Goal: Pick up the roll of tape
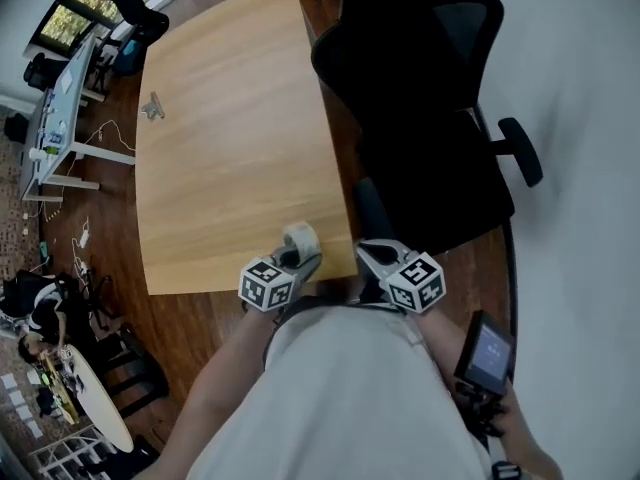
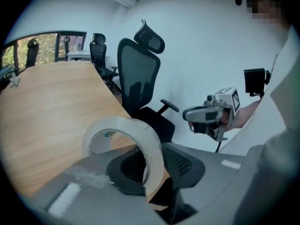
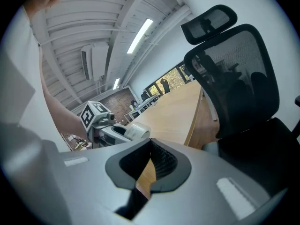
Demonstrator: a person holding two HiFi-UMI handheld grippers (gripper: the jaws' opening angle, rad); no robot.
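Tape: The roll of tape (image 2: 125, 142) is held in the left tool (image 2: 151, 165), stood on edge above the near edge of the counter (image 1: 230, 118). No contact with the wood can be made out.
Left tool: It is pinched on the wall of the roll, with one jaw passed through the core and the other laid on the outer winding.
Right tool: The right tool (image 3: 146, 171) is pressed together with nothing in it and is held apart from the roll, on the side of the chair (image 1: 420, 98).
Step in hand: The lift is judged to be under way, since the roll appears clear of the counter.
Grip: The bite is taken on one side of the ring only, so the roll may be expected to swing about the pads. The squeeze should be held firm and even, not eased.
Path: The roll should be carried straight up and steadily, so that the counter edge is not caught by the lower rim.
Tilt: A sharp turn of the wrist should be avoided, as the smooth winding could be let slip.
Material: The core is judged stiff enough to take the pinch, while the glossy outer layer is likely slick.
Loose end: None can be made out. If one is there, it might be caught on a pad.
Other hand: The right tool is best held aside, so that the two tools are not knocked together.
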